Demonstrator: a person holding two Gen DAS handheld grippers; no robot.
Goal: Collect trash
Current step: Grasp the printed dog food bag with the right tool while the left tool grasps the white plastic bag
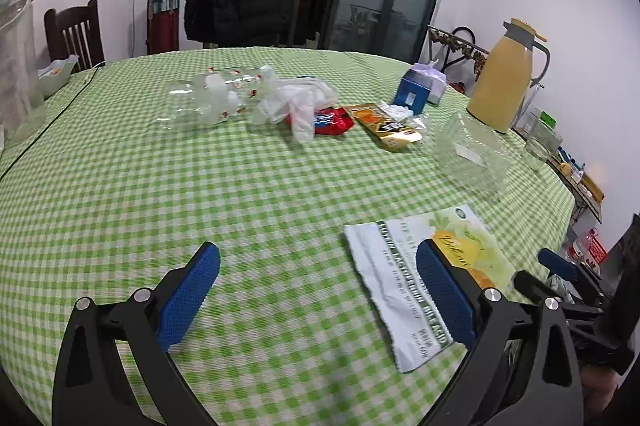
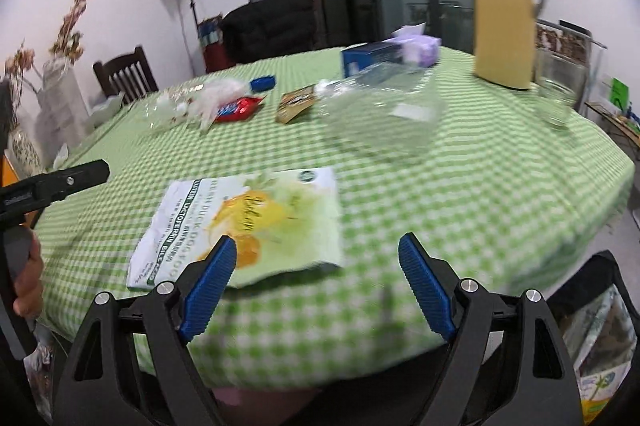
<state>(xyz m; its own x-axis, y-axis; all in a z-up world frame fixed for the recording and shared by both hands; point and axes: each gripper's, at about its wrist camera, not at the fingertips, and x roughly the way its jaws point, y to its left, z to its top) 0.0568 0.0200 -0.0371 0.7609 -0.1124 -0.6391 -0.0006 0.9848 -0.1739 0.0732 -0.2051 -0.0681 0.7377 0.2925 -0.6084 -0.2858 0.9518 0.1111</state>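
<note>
Checked tablecloth (image 1: 256, 193) lies bare before the left gripper (image 1: 318, 292); right gripper (image 2: 316, 278) at the table edge, both agape, flat packet (image 2: 256, 222) overhanging

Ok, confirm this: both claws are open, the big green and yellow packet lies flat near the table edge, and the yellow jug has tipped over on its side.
Wrong on the jug. The jug stands upright on the table, as the left wrist view shows. The rest holds: left claw and right claw are open, and the packet lies flat near the edge.
</note>
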